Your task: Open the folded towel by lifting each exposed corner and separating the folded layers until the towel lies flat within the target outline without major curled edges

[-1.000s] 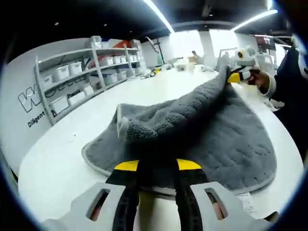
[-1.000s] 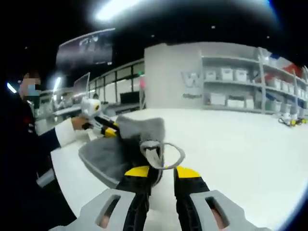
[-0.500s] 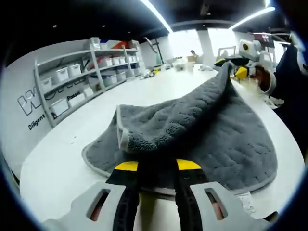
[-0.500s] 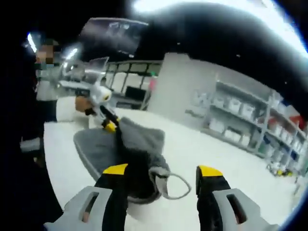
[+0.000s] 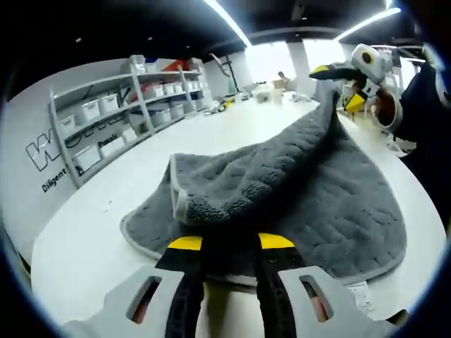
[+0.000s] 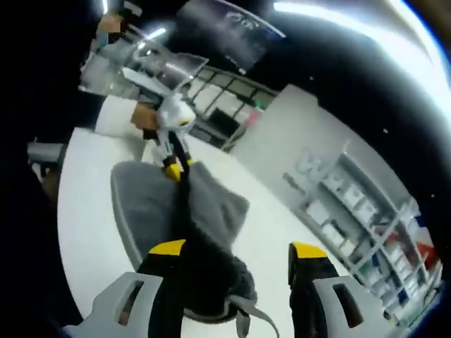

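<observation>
1. In the left gripper view, the near edge of the grey towel (image 5: pixel 296 204) is being held between the narrowly set jaws of the left gripper (image 5: pixel 230 248), with the fabric running in between the yellow-tipped pads. The towel is lying on the white table (image 5: pixel 84 232), and a folded upper layer is being kept draped in a ridge from the near edge up to the far corner.

2. In the same view, the right gripper (image 5: pixel 343 77) is being seen at the far end of that ridge, with its jaws spread wide and the raised towel corner just beside them; whether the cloth is being touched there cannot be told.

3. In the right gripper view, the right gripper (image 6: pixel 238 250) is being shown with its jaws wide apart and nothing between them. The towel (image 6: pixel 151 204) is lying below, its pale hem curling into a loop at the near corner, and the left gripper (image 6: pixel 171 165) is being seen pinching the far edge.

4. The step in hand is judged to be the laying-open of the upper layer. It would be done well if the near edge were being kept pinned while the loose corner was being regripped right at the hem and carried outward low, so that the curled edge is being flattened, not bunched.
</observation>
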